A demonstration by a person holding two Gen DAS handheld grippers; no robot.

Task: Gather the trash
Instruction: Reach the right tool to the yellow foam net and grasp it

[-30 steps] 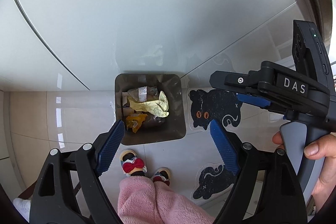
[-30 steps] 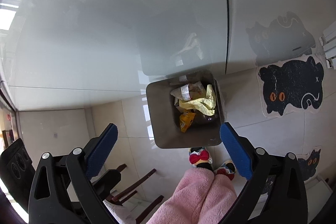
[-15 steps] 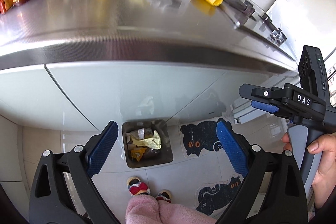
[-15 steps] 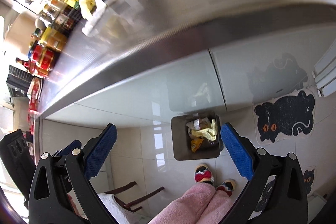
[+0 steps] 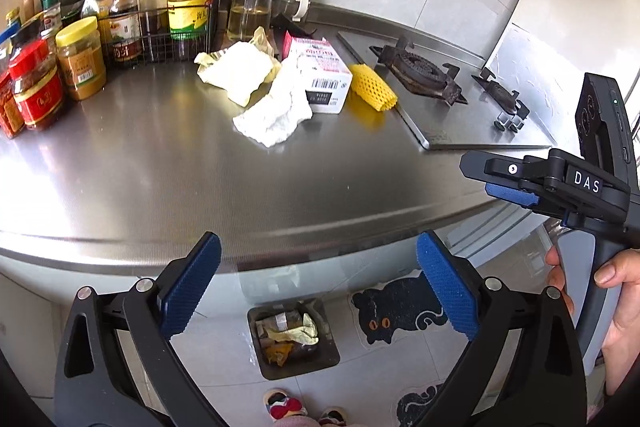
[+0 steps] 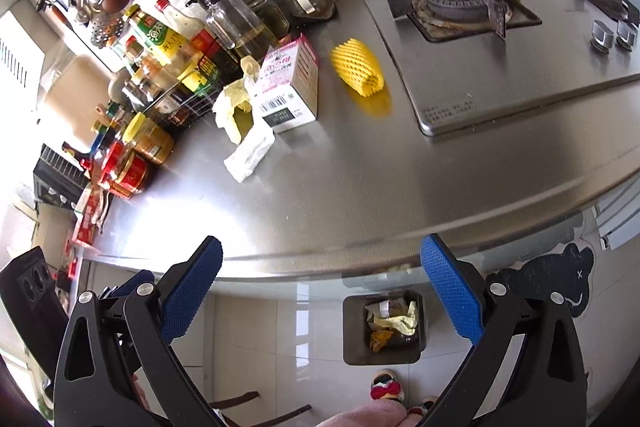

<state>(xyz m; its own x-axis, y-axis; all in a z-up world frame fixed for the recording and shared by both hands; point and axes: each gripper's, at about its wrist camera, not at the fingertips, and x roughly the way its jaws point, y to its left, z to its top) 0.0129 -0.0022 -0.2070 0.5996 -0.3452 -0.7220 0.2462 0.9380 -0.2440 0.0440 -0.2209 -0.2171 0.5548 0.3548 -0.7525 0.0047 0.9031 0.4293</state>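
On the steel counter lie a yellow foam net (image 5: 372, 87) (image 6: 358, 73), a white and pink carton (image 5: 320, 75) (image 6: 288, 87), a crumpled white tissue (image 5: 276, 115) (image 6: 250, 151) and a pale yellow wrapper (image 5: 240, 71) (image 6: 232, 107). A grey bin (image 5: 256, 347) (image 6: 354, 331) stands on the floor below the counter edge and holds crumpled wrappers. My left gripper (image 5: 319, 243) hangs over the counter's front edge, its jaws opening with nothing between them. My right gripper (image 6: 322, 243) is open and empty, at the same height to the right.
Sauce bottles and jars (image 5: 80, 39) crowd the counter's back left. A gas hob (image 5: 424, 67) (image 6: 460, 7) is set into the counter on the right. Black cat mats (image 5: 400, 311) lie on the tiled floor, and a person's slippers (image 6: 386, 385) stand by the bin.
Both grippers have risen from just above the bin to counter height, so the countertop and its trash have come into view. The left jaws have spread a little wider.
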